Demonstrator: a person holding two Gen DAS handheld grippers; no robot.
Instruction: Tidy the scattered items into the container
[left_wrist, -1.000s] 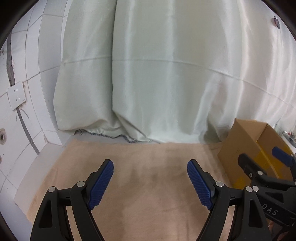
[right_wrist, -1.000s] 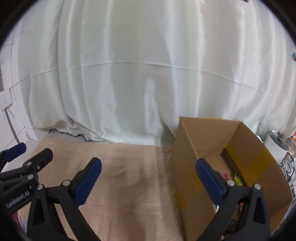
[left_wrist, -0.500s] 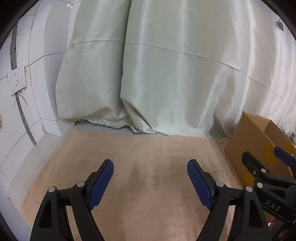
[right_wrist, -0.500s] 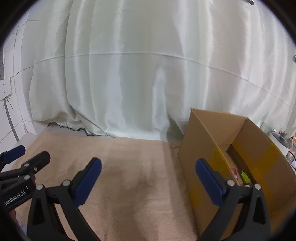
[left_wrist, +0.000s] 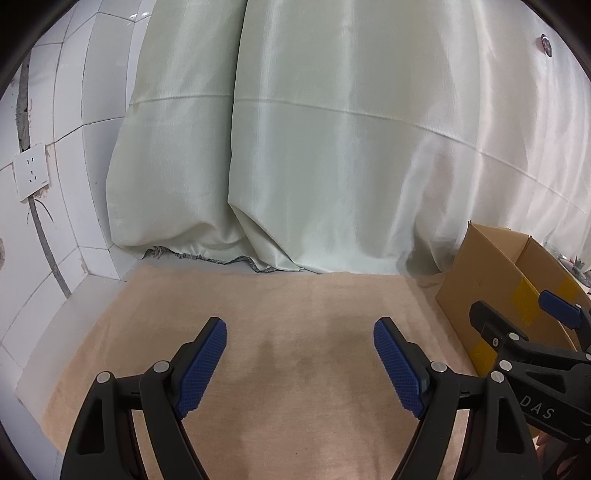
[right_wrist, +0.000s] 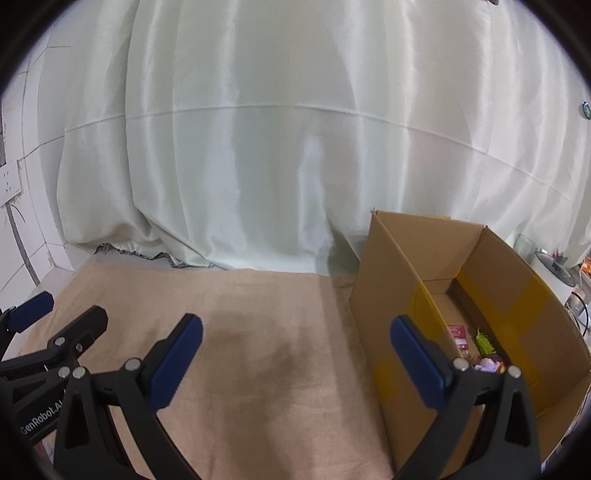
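In the left wrist view, the left tongs hung over the beige cloth covering the tabletop, their blue pads spread wide with only bare cloth between them. The cardboard box stood at the tabletop's right edge, near its far corner, top flaps open and yellow tape on its side. The right tongs reached in from the right, in front of the box. A pale curtain hung along the tabletop's far edge, and a white wall socket sat on the tiled wall beyond the left edge.

In the right wrist view, the right tongs likewise stood open and held nothing, one blue pad over the cloth and the other in front of the box's near wall. The box rested on the tabletop's right side, close to the curtain. Several small items already lay at its bottom: a pink-and-white packet, something yellow-green and something lilac, too small to name. The left tongs showed at the left margin, apart from the right pair.
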